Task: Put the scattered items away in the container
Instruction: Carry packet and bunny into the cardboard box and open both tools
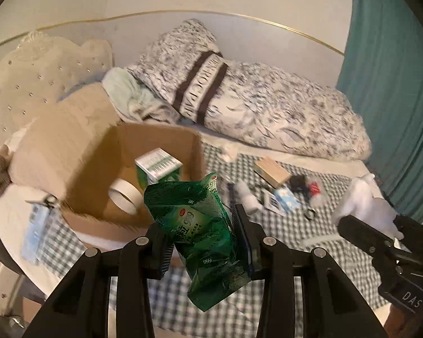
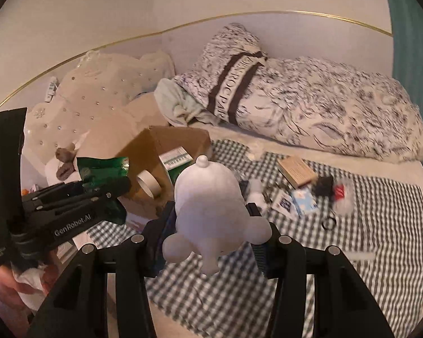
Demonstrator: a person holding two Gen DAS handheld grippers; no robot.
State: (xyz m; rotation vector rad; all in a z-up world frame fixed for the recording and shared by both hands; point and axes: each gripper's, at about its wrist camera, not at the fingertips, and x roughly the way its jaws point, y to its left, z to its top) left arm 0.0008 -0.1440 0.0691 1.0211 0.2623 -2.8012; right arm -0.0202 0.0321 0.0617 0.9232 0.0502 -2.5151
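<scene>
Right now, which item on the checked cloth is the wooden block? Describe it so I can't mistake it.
Start at the patterned duvet along the back of the bed and drop down to the checked cloth. The wooden block lies at the cloth's far edge, nearest the duvet. It is the only tan, flat rectangular slab there; the neighbours just in front are a small light-blue packet and a black object.

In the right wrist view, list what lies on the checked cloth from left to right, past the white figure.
Small white bottle → barcode card → light blue packet → black ring → clear bag with red inside.
</scene>
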